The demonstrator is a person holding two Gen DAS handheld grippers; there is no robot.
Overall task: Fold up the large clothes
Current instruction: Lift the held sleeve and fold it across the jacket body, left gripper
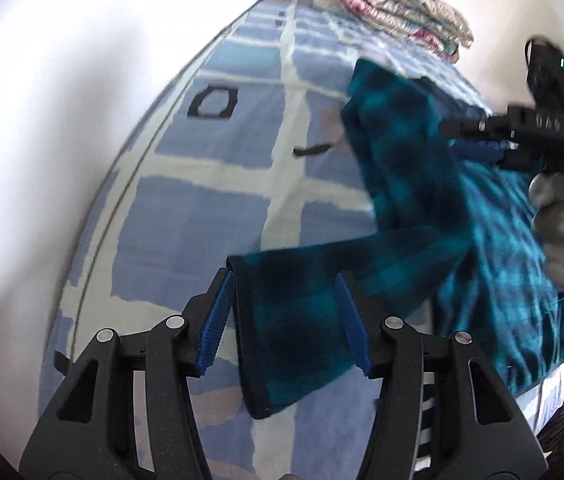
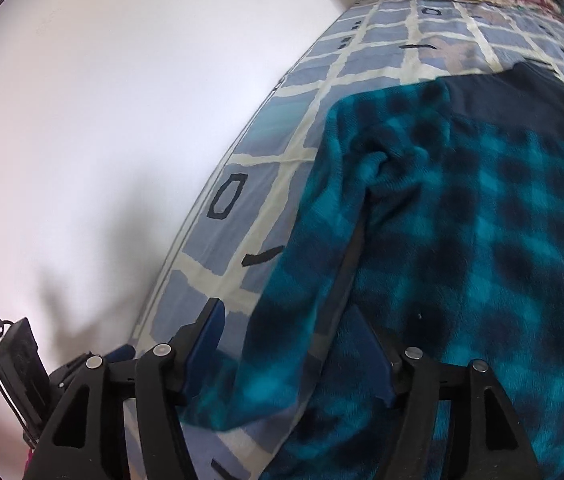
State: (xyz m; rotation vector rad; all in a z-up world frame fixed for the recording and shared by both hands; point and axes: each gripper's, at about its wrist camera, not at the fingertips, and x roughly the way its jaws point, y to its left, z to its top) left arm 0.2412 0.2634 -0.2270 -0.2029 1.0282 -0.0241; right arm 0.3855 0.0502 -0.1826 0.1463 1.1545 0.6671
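A teal-and-dark plaid fleece garment (image 2: 461, 208) is lying spread across a bed covered by a blue-and-cream checked sheet (image 1: 186, 200), its dark collar or hem band (image 2: 501, 92) pointing toward the far end of the bed. One sleeve (image 1: 301, 300) is stretching away from the body of the garment toward the wall side, and its dark-edged cuff end is sitting between the fingers of the left gripper (image 1: 283, 320). The blue ribbed pads (image 1: 216, 328) are standing apart on either side of the cuff — the left pad just beside the fabric edge, the right pad against or just above the cloth; whether they are pressing it cannot be told, and the jaws are reading as spread rather than clamped.

In the right wrist view, the same sleeve is running down from the shoulder between the fingers of the right gripper (image 2: 293, 344). Its jaws are also standing wide, with the sleeve fabric draping through the gap and over the inner face of the right finger; no pinch is visible.

From the left camera, the right gripper (image 1: 521, 136) is hovering over the garment's body at the right edge, held by a gloved hand (image 1: 561, 232) — blurred.

Beyond the garment, a folded floral quilt (image 1: 397, 8) is resting at the head of the bed against a white wall (image 2: 102, 140).
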